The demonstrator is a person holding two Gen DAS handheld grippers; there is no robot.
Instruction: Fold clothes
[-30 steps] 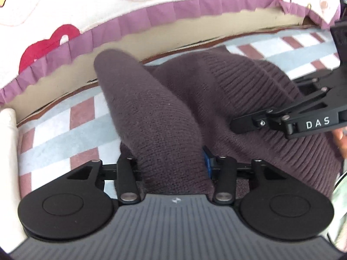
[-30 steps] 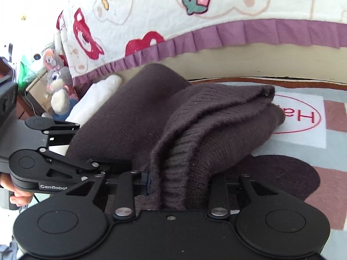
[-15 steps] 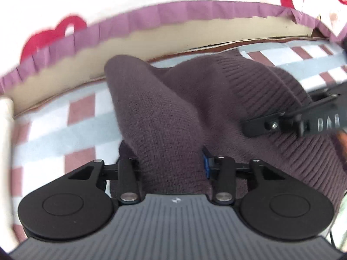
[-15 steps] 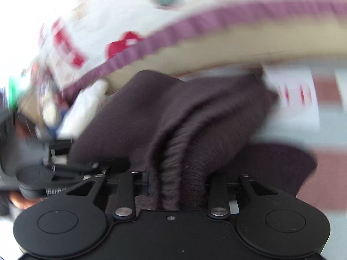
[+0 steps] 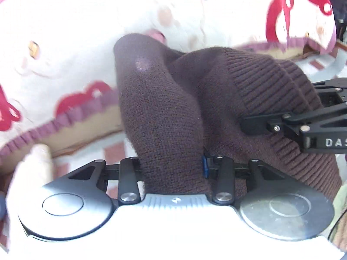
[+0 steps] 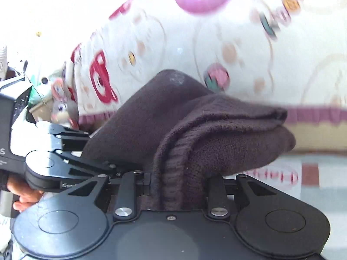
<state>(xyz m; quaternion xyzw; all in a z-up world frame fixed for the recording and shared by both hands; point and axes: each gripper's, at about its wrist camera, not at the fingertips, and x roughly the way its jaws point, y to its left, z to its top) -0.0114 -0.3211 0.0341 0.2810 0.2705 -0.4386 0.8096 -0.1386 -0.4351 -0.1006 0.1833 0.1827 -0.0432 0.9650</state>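
Observation:
A dark brown knitted sweater [image 5: 173, 108], bunched into thick folds, hangs lifted above the checked mat [image 5: 115, 151]. My left gripper [image 5: 171, 164] is shut on a fat roll of its fabric, which fills the gap between the fingers. My right gripper [image 6: 175, 179] grips a ribbed fold of the same sweater [image 6: 216, 140], and its jaws are closing tighter on it. Each gripper shows in the other's view: the right gripper [image 5: 256, 125] at the sweater's right side, the left gripper [image 6: 71, 164] at its left. The fingertips are buried in the knit.
A white quilt [image 5: 65, 43] with red and pink prints and a purple frill hangs over the bed edge behind. A white cloth [image 5: 32, 169] lies at the left on the mat. A plush bunny [image 6: 63, 108] sits at the far left. A person's hand [image 6: 21, 197] holds the left gripper.
Both grippers have risen with the sweater held between them. The garment has come up off the mat, and the quilt now fills the background. The grips have tightened slightly.

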